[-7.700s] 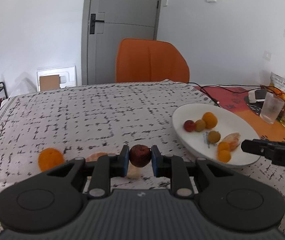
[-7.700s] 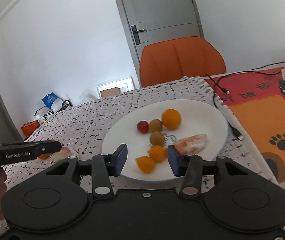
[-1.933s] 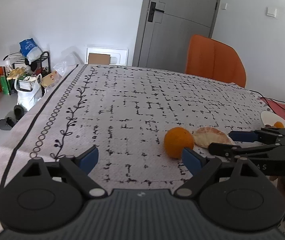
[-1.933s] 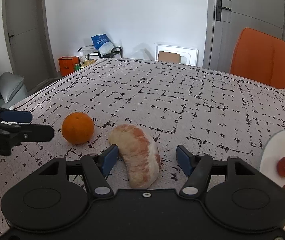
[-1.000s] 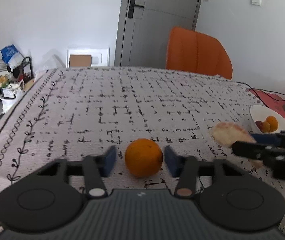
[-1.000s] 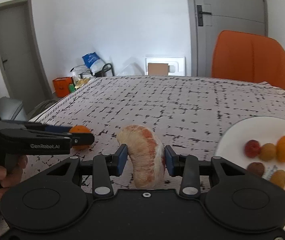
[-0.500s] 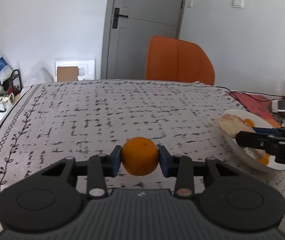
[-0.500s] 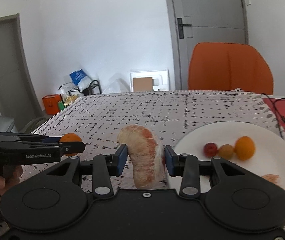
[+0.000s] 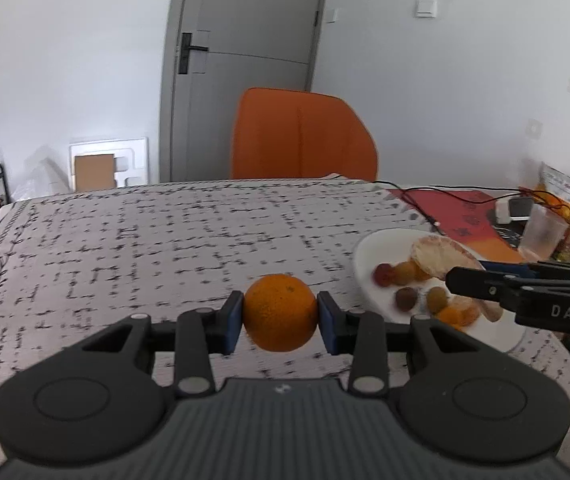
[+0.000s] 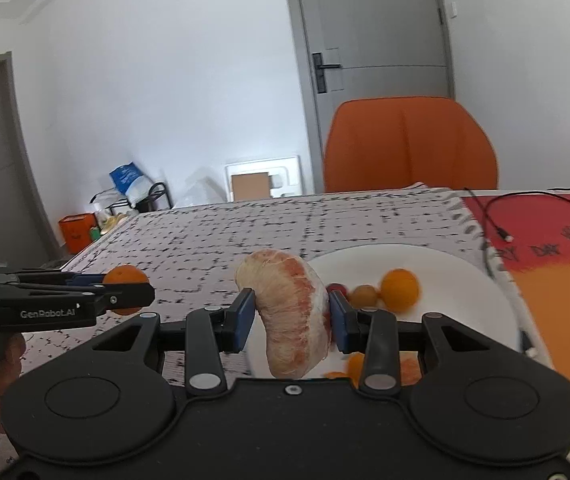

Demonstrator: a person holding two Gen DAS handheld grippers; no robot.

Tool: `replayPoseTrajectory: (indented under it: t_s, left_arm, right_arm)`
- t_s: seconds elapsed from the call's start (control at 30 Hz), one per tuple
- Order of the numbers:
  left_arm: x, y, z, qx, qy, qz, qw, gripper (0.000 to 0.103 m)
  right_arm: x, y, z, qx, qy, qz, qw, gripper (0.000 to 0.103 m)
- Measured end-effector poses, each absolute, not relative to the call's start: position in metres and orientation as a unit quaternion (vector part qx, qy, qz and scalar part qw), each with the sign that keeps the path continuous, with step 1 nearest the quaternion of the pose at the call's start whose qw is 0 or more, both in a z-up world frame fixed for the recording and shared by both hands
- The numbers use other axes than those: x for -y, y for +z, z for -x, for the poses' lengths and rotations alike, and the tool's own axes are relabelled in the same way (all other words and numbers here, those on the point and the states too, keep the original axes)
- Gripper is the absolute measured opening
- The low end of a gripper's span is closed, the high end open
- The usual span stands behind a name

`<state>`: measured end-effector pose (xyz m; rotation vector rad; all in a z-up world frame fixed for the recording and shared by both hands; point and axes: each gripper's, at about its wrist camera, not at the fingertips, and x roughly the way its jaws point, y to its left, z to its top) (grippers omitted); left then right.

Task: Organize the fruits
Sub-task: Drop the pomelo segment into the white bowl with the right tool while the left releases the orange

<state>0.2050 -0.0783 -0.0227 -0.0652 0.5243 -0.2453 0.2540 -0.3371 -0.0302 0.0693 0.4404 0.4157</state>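
Right tool [image 10: 289, 320] pinches the pomelo wedge [image 10: 291, 312] over the plate [image 10: 465, 276] just ahead, left tool [image 9: 279, 322] grips the orange [image 9: 280, 312] with the plate off to its right, so lower each before letting go

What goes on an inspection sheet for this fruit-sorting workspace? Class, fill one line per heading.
Surface: tablecloth with black dashed print; red and orange mat beside it.
Job's things: orange, pomelo segment, white plate holding small fruits.
Clutter: plastic cup, bottles at the far right.
Grippers: left gripper shut on the orange; right gripper shut on the pomelo segment, over the plate's near edge.
Cables: black cable across the mat.
Surroundings: orange chair, grey door.
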Motion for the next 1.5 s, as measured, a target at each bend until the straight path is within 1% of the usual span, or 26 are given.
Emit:
replayPoseTrajectory:
  t_s: [0.4, 0.97, 1.03, 1.17, 1.23, 1.33, 1.4, 1.5]
  left_arm:
    - [0.120, -0.020, -0.210, -0.255, -0.154, 0.022, 0.954, 0.038]
    - [0.166, -0.022, -0.224, -0.264, -0.194, 0.008, 0.945, 0.038]
    - [0.169, -0.020, -0.221, -0.255, -0.181, 0.000, 0.950, 0.045]
    - [0.162, -0.019, -0.222, -0.263, -0.169, 0.005, 0.950, 0.053]
    - [0.154, -0.018, -0.222, -0.265, -0.156, 0.007, 0.952, 0.061]
    - [0.143, -0.018, -0.220, -0.266, -0.140, 0.005, 0.954, 0.067]
    - [0.134, -0.017, -0.218, -0.265, -0.132, 0.006, 0.955, 0.070]
    - [0.123, -0.016, -0.214, -0.267, -0.118, 0.007, 0.956, 0.072]
  right_arm:
    - [0.380, -0.034, -0.252, -0.211, 0.168, -0.047, 0.962, 0.038]
    - [0.410, -0.037, -0.247, -0.210, 0.137, -0.062, 0.966, 0.038]
    - [0.412, -0.038, -0.248, -0.210, 0.134, -0.061, 0.967, 0.038]
    - [0.415, -0.042, -0.252, -0.214, 0.130, -0.064, 0.966, 0.038]
    - [0.416, -0.042, -0.253, -0.214, 0.131, -0.065, 0.966, 0.038]
    - [0.416, -0.042, -0.256, -0.213, 0.129, -0.063, 0.966, 0.038]
    - [0.416, -0.042, -0.260, -0.214, 0.126, -0.063, 0.967, 0.038]
    - [0.415, -0.040, -0.266, -0.213, 0.123, -0.063, 0.967, 0.038]
